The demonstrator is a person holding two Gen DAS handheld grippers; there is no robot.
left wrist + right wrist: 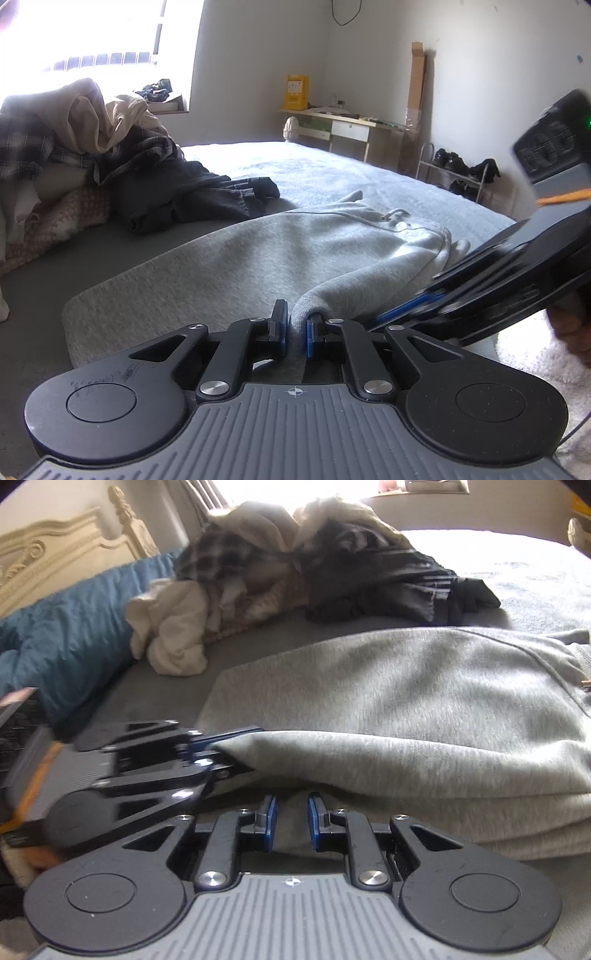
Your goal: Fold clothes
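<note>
1. The left claw (296, 330) pinches a raised fold of the light grey fleece sweatpants (236, 258) between its blue pads.
2. The right claw (291, 821) stands slightly parted around another fold at the garment's near edge.
3. The sweatpants lie folded on the grey bed (332, 173).
4. Beyond, a heap of unfolded clothes (280, 554) waits.
</note>
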